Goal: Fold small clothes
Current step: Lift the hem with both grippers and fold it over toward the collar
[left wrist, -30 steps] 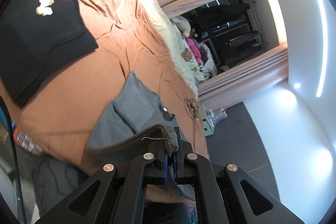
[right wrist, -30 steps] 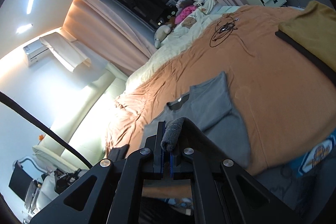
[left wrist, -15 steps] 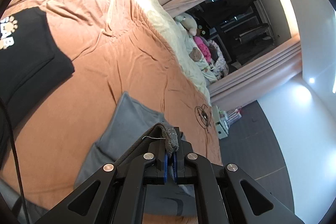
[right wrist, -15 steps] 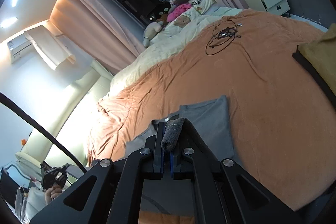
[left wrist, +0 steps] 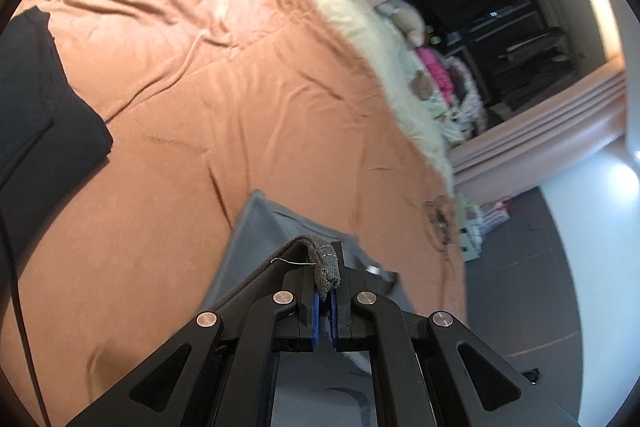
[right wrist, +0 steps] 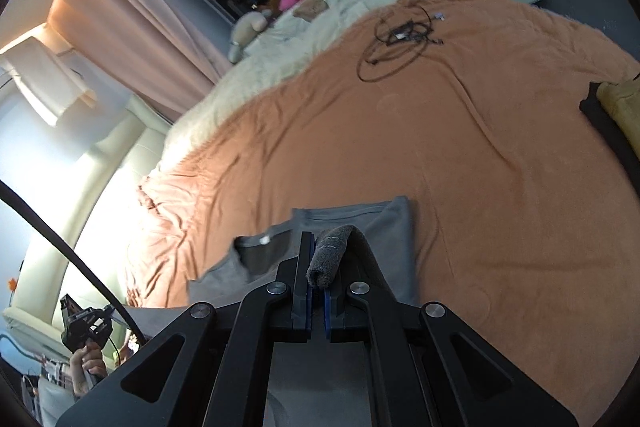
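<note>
An orange bedspread (right wrist: 460, 155) covered the bed, cream bedding along its far side below pink curtains. A grey shirt (right wrist: 384, 227) lay partly folded near the bed's near edge, its collar showing. The left tongs (left wrist: 326, 281) pinched one grey hem and the right tongs (right wrist: 318, 279) pinched another. A black garment (left wrist: 36, 115) lay to the left, a cable coil (right wrist: 394, 45) farther off, with bare spread between.
</note>
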A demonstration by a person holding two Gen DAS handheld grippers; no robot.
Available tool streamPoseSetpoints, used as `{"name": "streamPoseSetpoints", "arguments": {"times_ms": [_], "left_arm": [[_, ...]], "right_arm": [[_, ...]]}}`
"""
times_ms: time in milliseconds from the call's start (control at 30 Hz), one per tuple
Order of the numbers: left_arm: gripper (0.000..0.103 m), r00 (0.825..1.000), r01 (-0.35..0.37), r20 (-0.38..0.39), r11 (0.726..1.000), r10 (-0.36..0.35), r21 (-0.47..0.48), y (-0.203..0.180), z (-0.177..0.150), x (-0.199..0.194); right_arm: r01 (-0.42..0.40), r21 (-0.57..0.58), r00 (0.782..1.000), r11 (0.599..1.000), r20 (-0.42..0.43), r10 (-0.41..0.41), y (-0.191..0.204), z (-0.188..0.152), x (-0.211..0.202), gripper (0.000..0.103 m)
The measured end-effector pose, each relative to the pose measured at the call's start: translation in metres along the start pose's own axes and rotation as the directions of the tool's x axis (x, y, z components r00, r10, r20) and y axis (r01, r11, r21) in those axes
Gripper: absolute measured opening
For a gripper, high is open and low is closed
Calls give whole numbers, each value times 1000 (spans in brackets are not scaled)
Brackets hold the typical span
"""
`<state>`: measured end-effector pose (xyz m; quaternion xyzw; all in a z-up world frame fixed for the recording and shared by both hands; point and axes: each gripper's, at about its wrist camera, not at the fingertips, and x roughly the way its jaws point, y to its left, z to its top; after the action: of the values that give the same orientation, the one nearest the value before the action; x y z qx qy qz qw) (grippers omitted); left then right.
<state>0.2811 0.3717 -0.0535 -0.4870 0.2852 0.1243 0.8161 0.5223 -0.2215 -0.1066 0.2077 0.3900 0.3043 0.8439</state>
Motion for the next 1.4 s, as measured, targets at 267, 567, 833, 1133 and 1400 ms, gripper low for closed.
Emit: {"name": "streamPoseSetpoints", "arguments": {"times_ms": [267,567,833,1133,1400], "left_arm": [[3,993,-109,-45,993,107,-49,31,17,68],[3,966,-236,-116,971,231,-26,56,33,141],[3,944,-294,-164,956,287,-22,78,30,180],[3,965,-225,-130,974,227,23,45,39,137],[3,974,-213,-72,975,217,61,7,57,128]], "right_arm": [[56,14,996,998,-71,-55,3,27,54,0],[141,3,981,990,-133,-139,-6,50,114,0],[202,34,962,979,-194,-192,-24,48,153,0],[145,14,981,989,-134,-141,8,66,107,0],[171,8,982,985,-80,-170,13,81,94,0]]}}
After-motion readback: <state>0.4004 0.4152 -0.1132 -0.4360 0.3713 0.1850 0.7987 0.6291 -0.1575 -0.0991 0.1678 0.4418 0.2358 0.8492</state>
